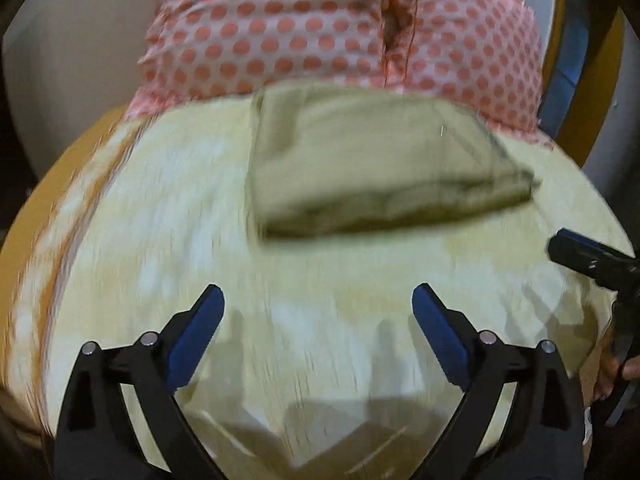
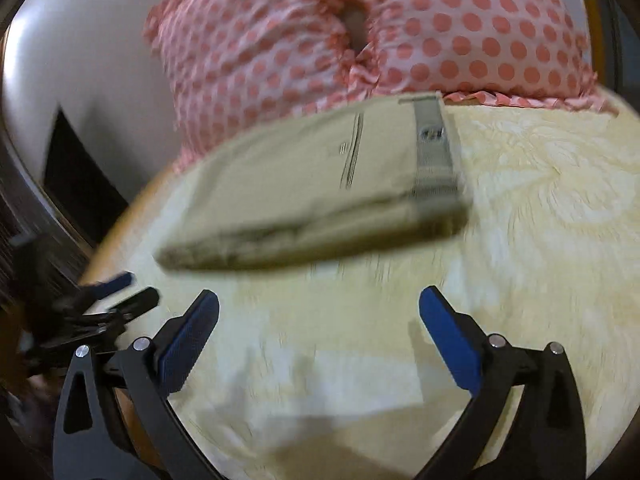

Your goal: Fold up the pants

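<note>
pants (image 1: 372, 160): khaki, folded compact | left hand-held gripper (image 1: 319, 304): agape | right hand-held gripper (image 2: 319, 308): agape

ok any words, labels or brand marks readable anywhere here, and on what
No text can be read in either view.
pants: a small dark mark on the waistband may be a label or a button, too blurred to read.
polka-dot pillows: only a dot pattern, no lettering.
yellow bedspread: woven pattern only.

Both wrist views near, angled down, sharing pants (image 1: 372, 160), pillows (image 2: 460, 28) behind
</note>
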Motion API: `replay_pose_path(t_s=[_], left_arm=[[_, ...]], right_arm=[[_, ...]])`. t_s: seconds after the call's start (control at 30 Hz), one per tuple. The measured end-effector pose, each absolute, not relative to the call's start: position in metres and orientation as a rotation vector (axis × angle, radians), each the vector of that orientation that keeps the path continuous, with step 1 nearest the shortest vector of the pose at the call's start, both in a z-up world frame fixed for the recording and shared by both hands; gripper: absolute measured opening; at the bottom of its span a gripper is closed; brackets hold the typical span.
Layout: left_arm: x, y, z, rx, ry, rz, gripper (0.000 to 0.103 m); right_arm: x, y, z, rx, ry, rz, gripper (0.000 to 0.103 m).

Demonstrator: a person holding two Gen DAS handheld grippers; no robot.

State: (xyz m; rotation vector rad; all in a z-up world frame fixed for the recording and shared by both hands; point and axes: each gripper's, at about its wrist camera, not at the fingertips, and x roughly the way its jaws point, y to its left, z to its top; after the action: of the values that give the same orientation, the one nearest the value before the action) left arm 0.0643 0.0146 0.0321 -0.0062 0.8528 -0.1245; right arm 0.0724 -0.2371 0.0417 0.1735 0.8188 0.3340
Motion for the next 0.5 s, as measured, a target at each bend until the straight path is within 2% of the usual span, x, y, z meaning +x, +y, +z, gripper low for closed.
replay_pose_path(t_s=[0.1,0.27,0.5], left_arm=[[0.049,0.009,0.023,0.022,0.823,-0.074,0.101],[0.040,0.004,0.016,0.034,0.791,-0.034,0.101],[0.035,0.002,0.014,0.029,0.743,-0.018,0.101]], right_arm=[[0.062,-0.221,0.028,0.093,0.826,0.288,0.102],[0.052,-0.201,0.018,-0.047,0.773,0.167,0.102],[0.046,-0.202,0.016,-0.019,0.733,0.128,0.102]])
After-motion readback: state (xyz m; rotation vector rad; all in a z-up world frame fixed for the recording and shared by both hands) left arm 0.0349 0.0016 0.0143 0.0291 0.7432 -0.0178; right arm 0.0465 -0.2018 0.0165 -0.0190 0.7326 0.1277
